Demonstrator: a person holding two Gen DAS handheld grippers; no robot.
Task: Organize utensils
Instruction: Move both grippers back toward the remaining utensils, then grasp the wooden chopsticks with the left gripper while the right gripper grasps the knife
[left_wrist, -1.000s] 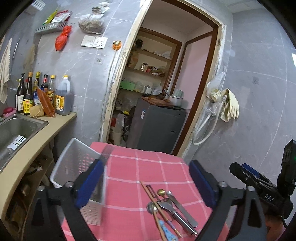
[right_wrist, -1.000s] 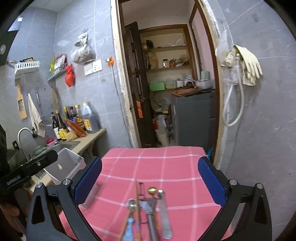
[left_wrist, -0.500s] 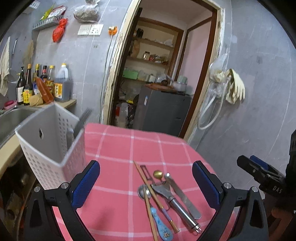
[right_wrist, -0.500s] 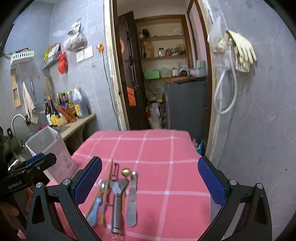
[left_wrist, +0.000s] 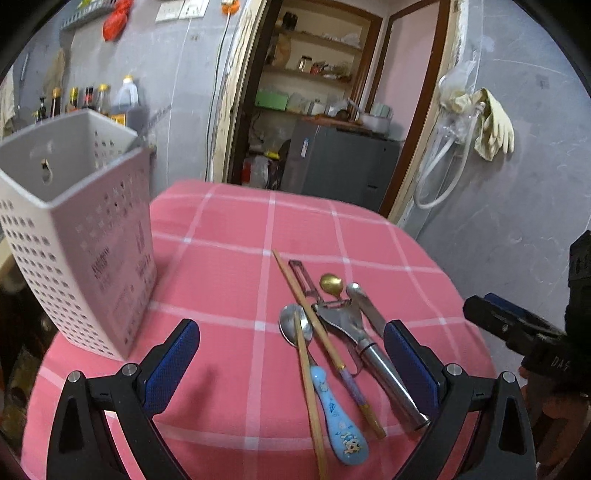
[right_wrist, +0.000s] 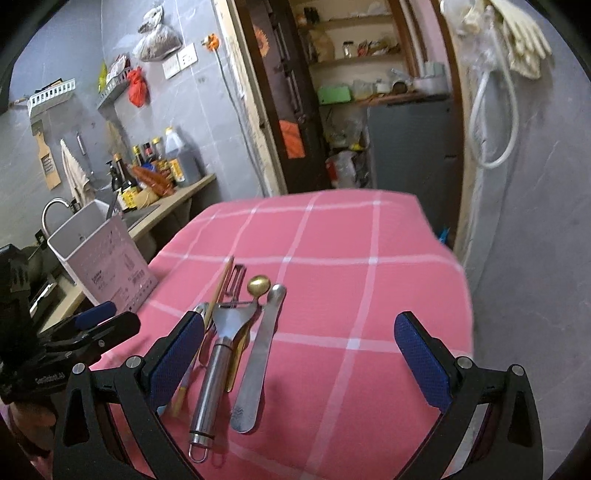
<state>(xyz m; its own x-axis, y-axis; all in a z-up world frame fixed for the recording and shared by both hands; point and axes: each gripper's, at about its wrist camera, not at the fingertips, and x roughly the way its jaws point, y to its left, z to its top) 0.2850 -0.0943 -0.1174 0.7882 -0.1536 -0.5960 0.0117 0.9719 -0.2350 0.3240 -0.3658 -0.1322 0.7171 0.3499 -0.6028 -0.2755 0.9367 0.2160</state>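
both views dropped tableward; only left shows blue-handled spoon fully.

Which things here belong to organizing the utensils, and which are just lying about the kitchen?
Belong to the job:
- white perforated basket
- chopsticks
- blue-handled spoon
- steel peeler
- gold spoon
- flat steel knife

Just lying about:
- sauce bottles
- rubber gloves
- red bag

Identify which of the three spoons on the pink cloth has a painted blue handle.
The spoon with the blue cartoon handle, nearest the camera among the utensils; the small gold spoon and the plain steel spoon have bare metal handles.
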